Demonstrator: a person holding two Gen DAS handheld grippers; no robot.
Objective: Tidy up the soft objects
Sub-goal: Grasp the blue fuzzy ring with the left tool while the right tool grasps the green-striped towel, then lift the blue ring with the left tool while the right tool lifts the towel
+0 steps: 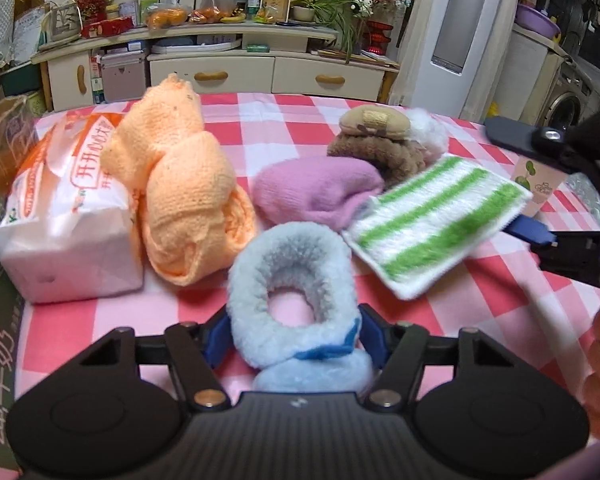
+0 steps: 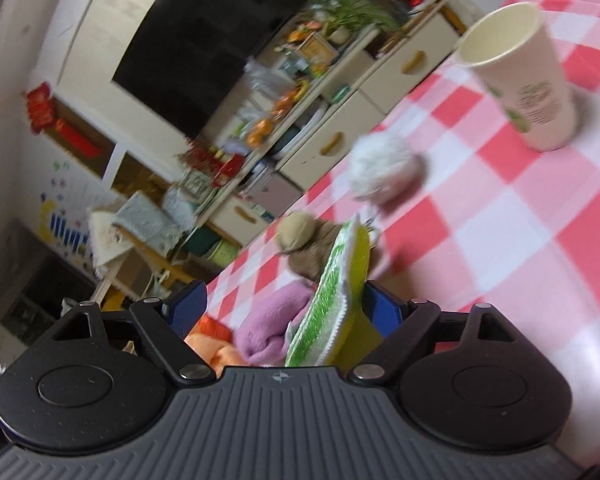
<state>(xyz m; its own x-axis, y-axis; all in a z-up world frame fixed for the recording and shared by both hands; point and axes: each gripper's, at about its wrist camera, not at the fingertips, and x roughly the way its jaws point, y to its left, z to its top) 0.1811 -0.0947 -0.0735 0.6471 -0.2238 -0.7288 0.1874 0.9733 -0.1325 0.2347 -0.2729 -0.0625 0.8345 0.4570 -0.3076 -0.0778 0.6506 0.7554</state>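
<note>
We have the left gripper [image 1: 292,336] closed around the pale blue fleece ring [image 1: 290,272], its blue pads pressed into the pile on both sides near the front edge of the table [image 1: 500,280]. To do this step well we should squeeze only until the fleece stops giving, then lift straight up so the ring does not drag the orange knit roll [image 1: 192,208] beside it. Our right gripper [image 2: 284,312] has its jaws wide; the green-striped pad [image 1: 440,220] leans on one finger, and we cannot tell if it is gripped. The red-and-white checked cloth covers the table; a tissue pack [image 1: 68,216] sits at the left edge, a paper cup [image 2: 528,80] towards the right. A cluttered cream cabinet [image 1: 260,68] stands behind.
</note>
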